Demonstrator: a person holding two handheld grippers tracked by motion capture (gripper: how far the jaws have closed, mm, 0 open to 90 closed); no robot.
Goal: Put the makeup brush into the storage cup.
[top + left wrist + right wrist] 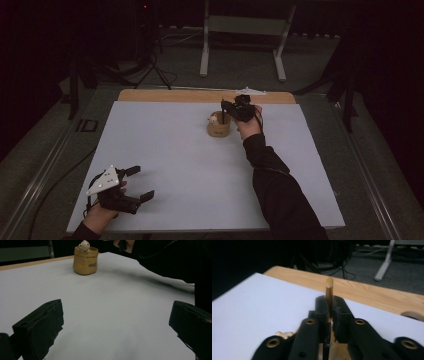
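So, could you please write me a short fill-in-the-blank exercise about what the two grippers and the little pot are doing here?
1. The right gripper is shut on a thin, upright ____ stick.
2. The left gripper rests near the table's front edge with its jaws ____.
3. A small pale figure sits at the rim of the ____ pot.
4. The pot stands on the ____ sheet covering the table.

Missing words: yellow; open; tan; white

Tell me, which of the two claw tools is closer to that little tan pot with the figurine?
The right one. The right gripper is directly above the tan pot, clamping a pencil-like stick. The left gripper sits far away, open, at the table's near left corner.
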